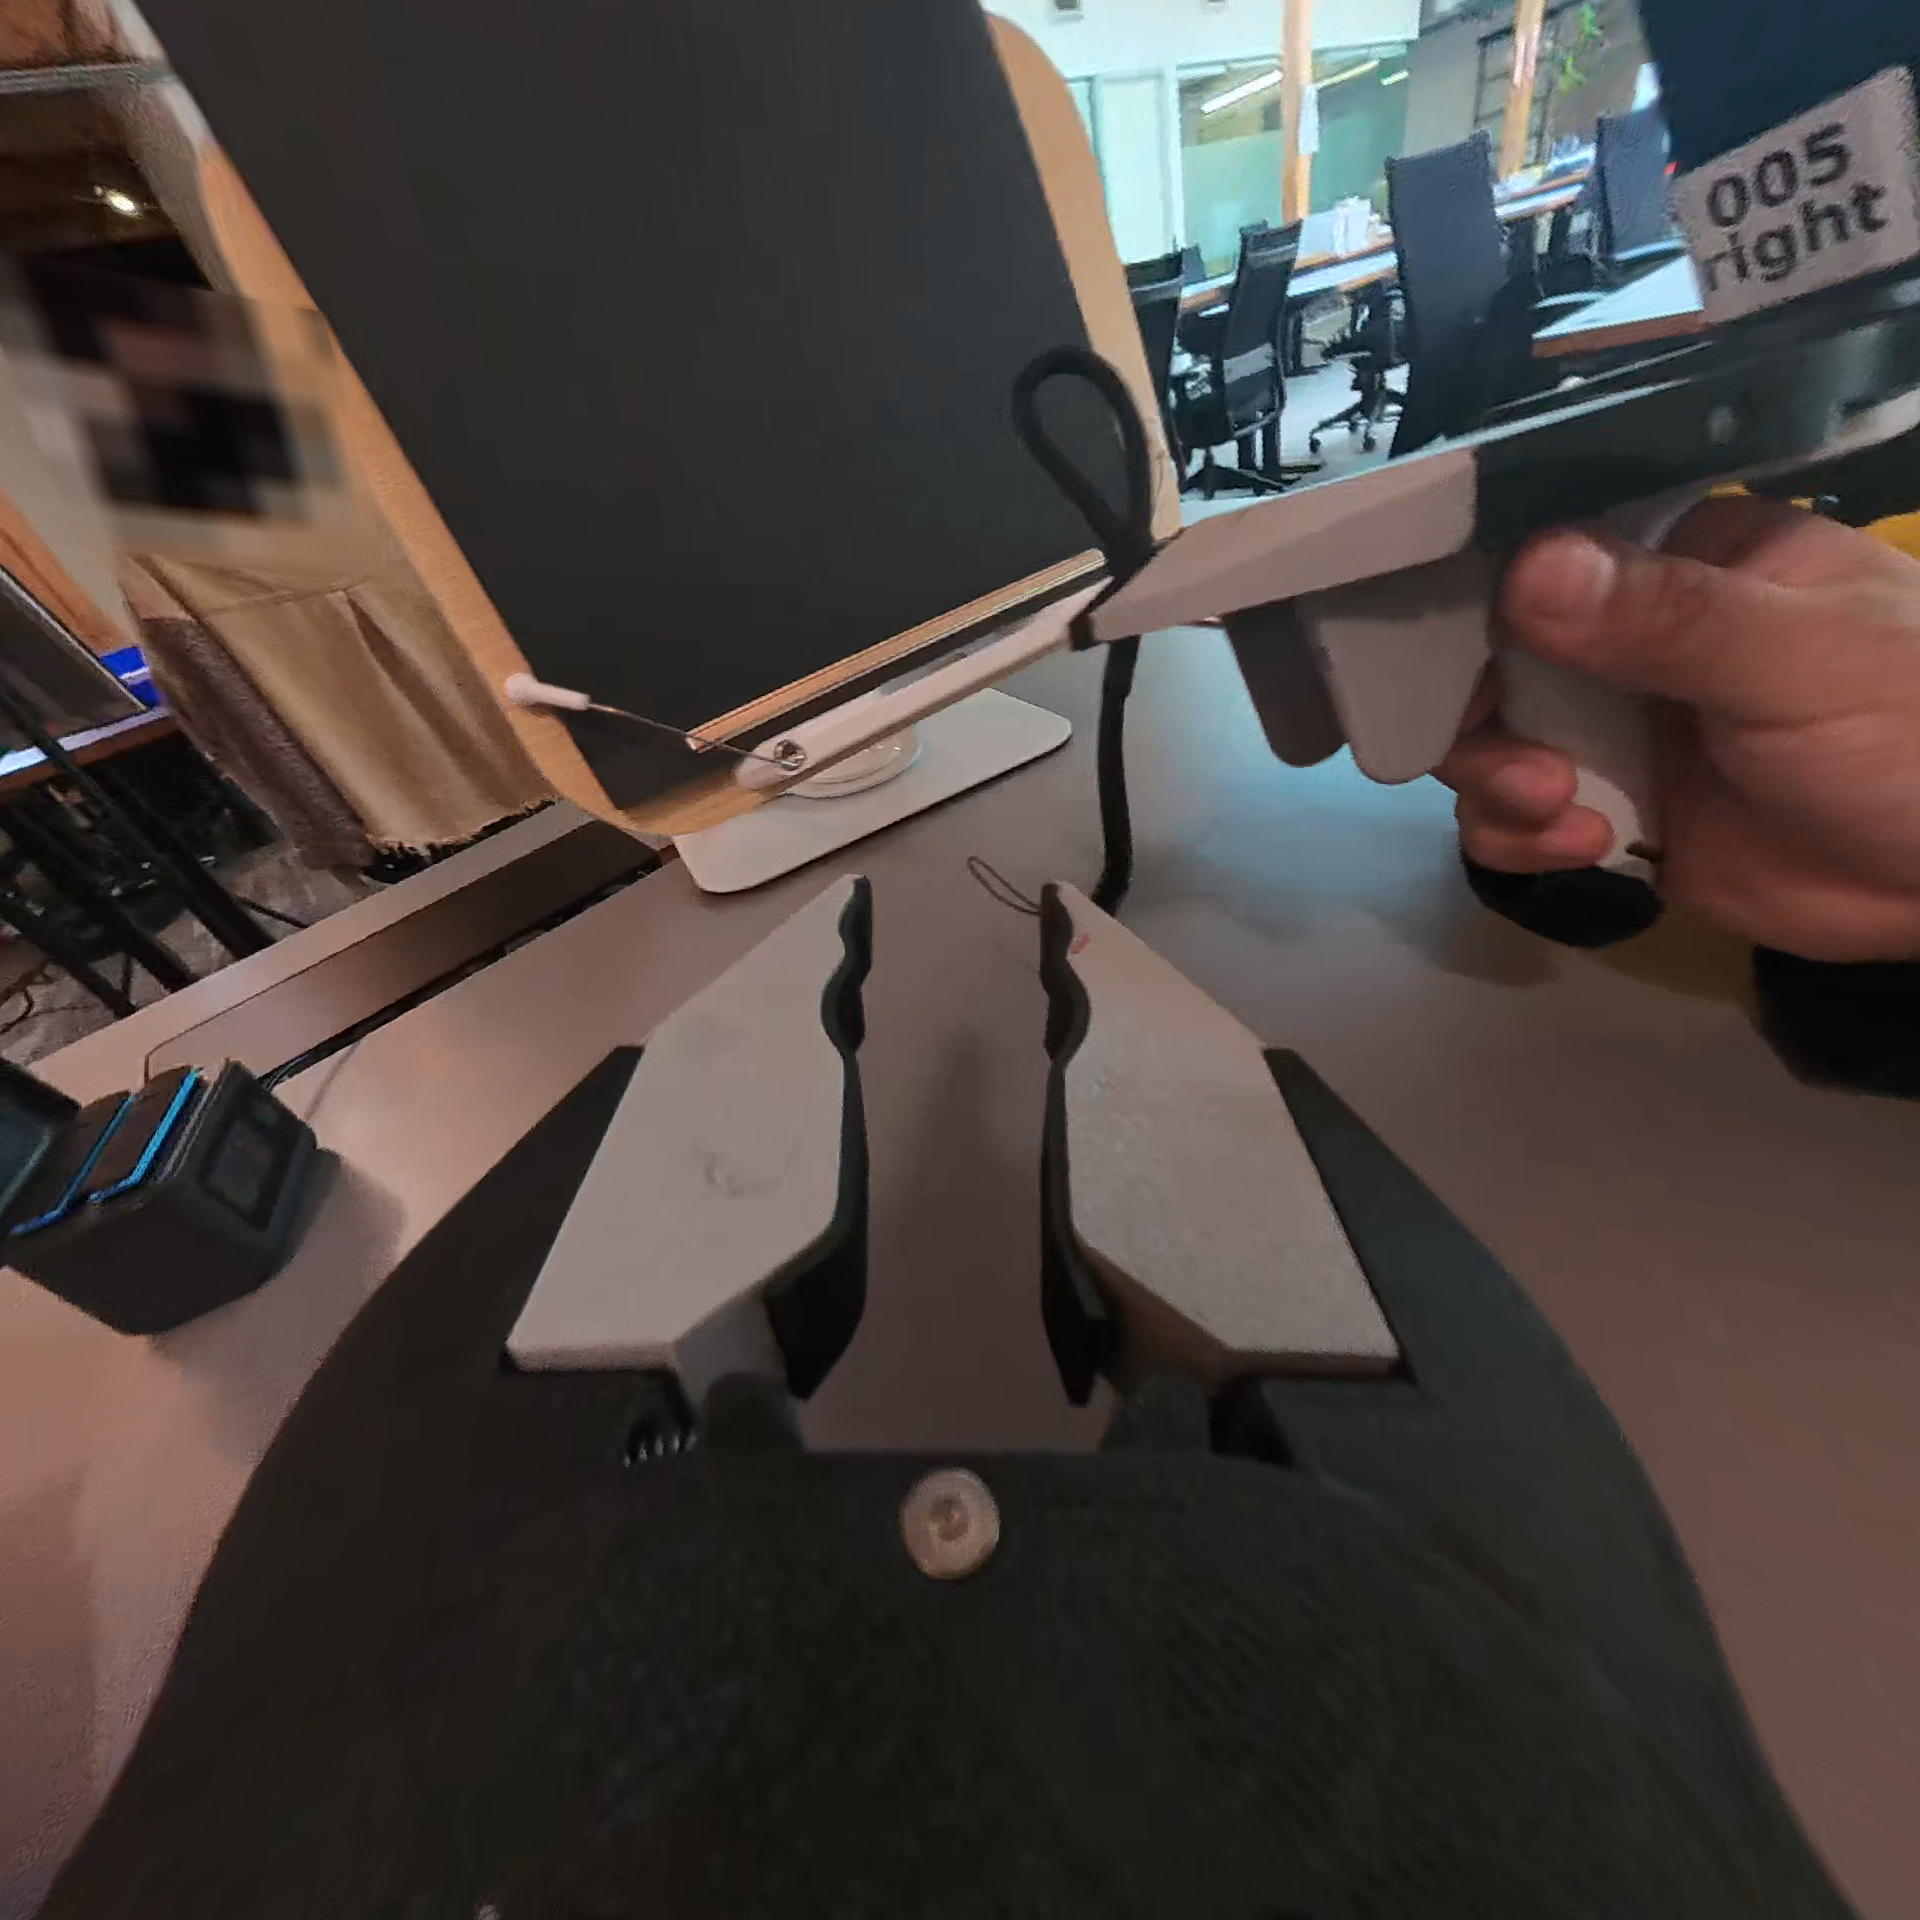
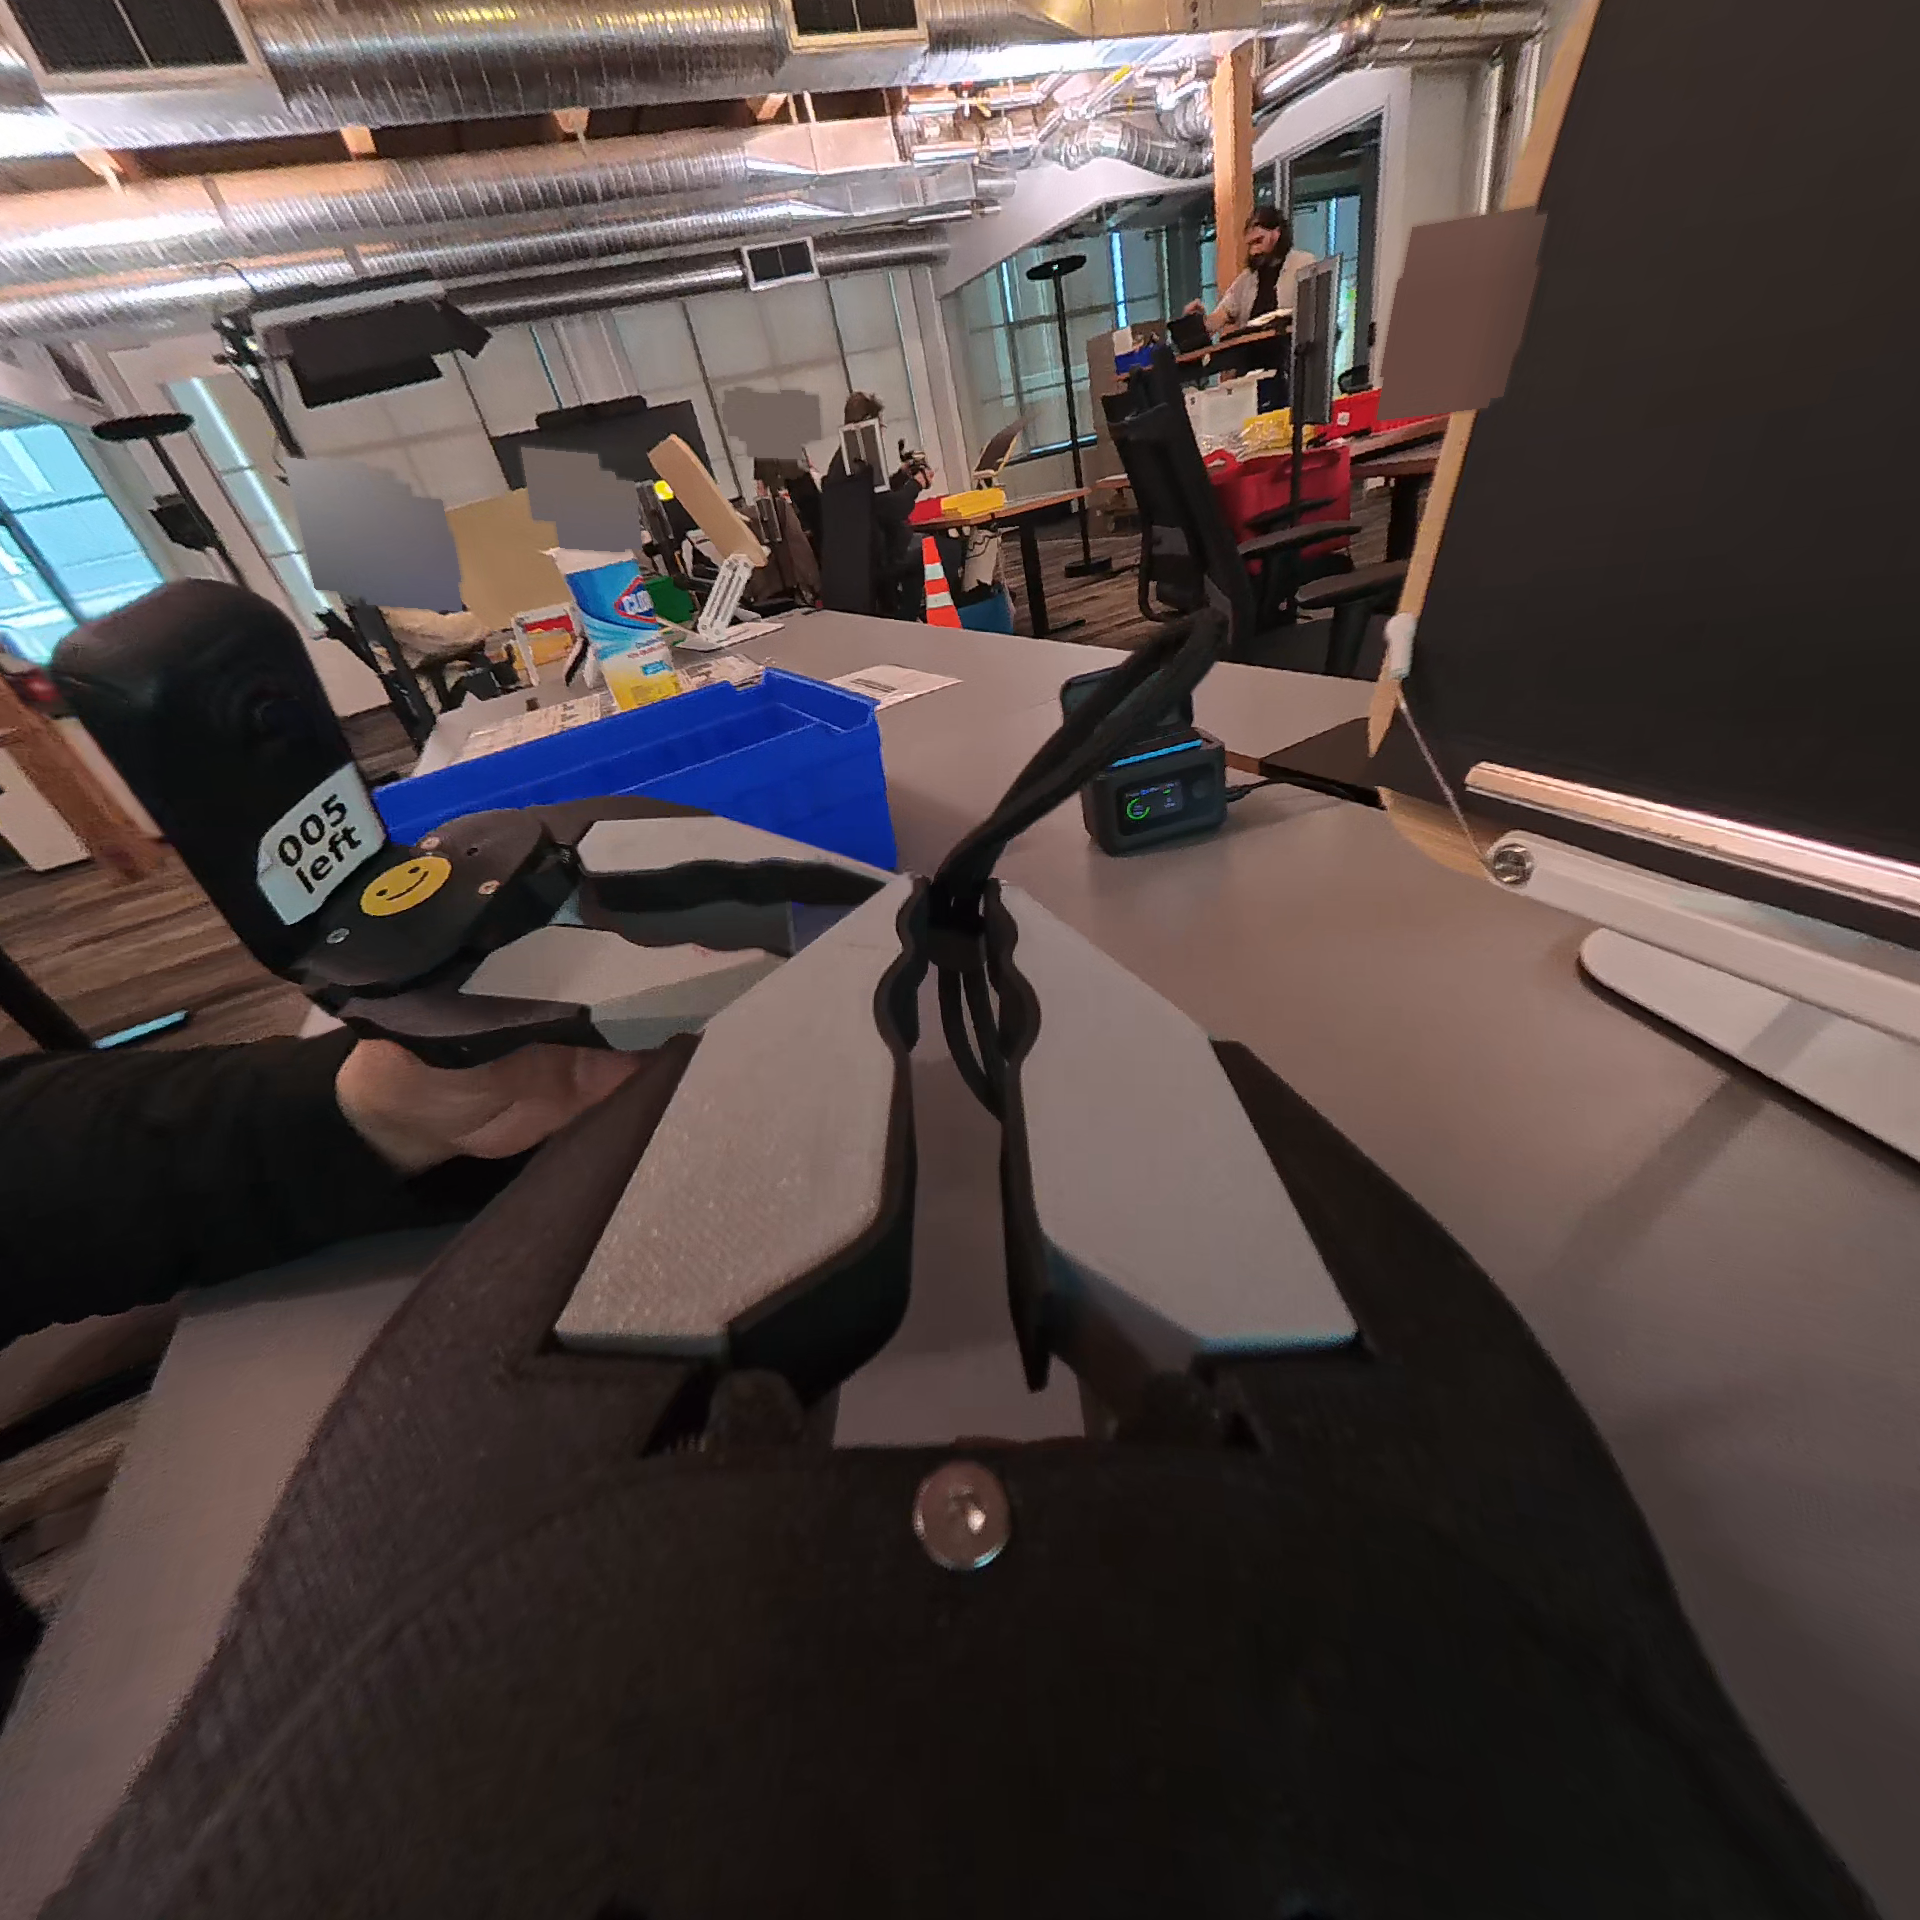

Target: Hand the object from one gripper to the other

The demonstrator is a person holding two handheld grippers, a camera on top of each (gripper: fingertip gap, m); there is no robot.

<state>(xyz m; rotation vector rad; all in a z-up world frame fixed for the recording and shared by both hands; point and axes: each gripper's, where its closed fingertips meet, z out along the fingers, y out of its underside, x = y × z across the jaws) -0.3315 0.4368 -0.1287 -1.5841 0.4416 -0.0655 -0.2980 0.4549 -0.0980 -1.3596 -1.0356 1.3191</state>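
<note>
Black, soft cord, looped and limp, is clenched at its bundled middle in the right gripper above the worktop. The left gripper, released, should probably pinch the dangling tail.

Open-plan office, rows of desks, black swivel chairs, exposed ceiling ducts, glass partitions

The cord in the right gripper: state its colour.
Black. The cord, pinched in the right gripper, shows best in the right wrist view.
</note>
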